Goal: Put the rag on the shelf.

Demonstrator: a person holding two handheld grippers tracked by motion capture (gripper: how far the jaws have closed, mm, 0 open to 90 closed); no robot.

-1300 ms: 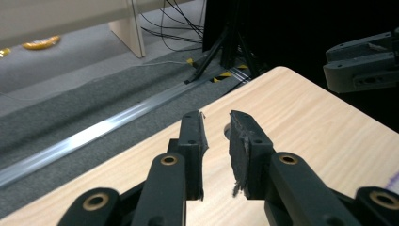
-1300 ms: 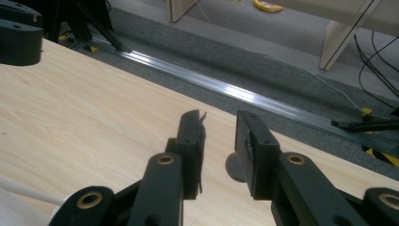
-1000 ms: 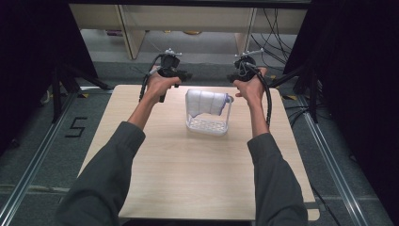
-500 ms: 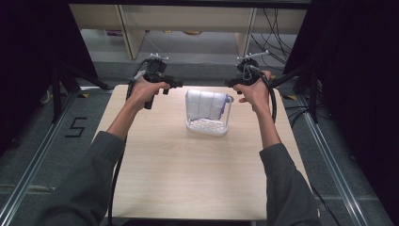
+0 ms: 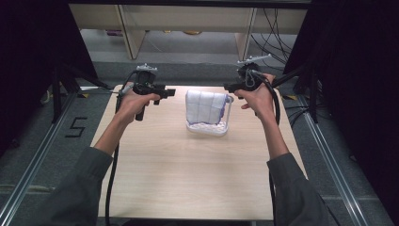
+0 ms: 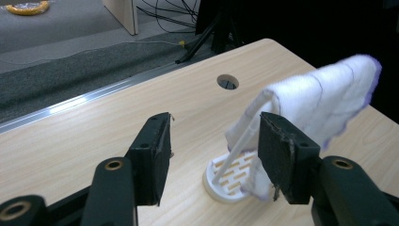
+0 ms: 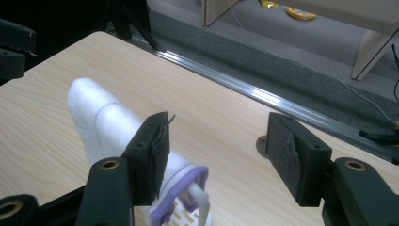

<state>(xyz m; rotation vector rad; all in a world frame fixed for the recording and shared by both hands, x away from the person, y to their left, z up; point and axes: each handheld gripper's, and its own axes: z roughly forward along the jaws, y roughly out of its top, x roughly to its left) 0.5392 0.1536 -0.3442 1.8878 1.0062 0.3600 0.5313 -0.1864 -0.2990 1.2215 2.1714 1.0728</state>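
The fingers of both grippers stand apart with nothing between them, and both pairs have just been opening. The left gripper (image 5: 165,92) is held over the far left part of the table (image 5: 188,188), the right gripper (image 5: 230,86) over the far right, each pointing inward at the cloth (image 5: 205,106) from its own side and neither touching it.

The cloth is white with a purple stitched edge and hangs folded over the top bar of a small white rack (image 5: 227,113), which stands near the far middle of the table on a round slotted base (image 6: 228,178).

The cloth looks soft, light and limp, so I judge it will sag and slide off the bar if pulled from one end alone. The hanging corners at each end, along the purple edge (image 7: 184,194), seem the best places to pinch. The rack looks like thin, light plastic and would likely tip or drag along if the cloth catches on it.

A "5" (image 5: 76,127) is marked in dark tape on the floor left of the table. No brand or label can be read on the cloth or rack.
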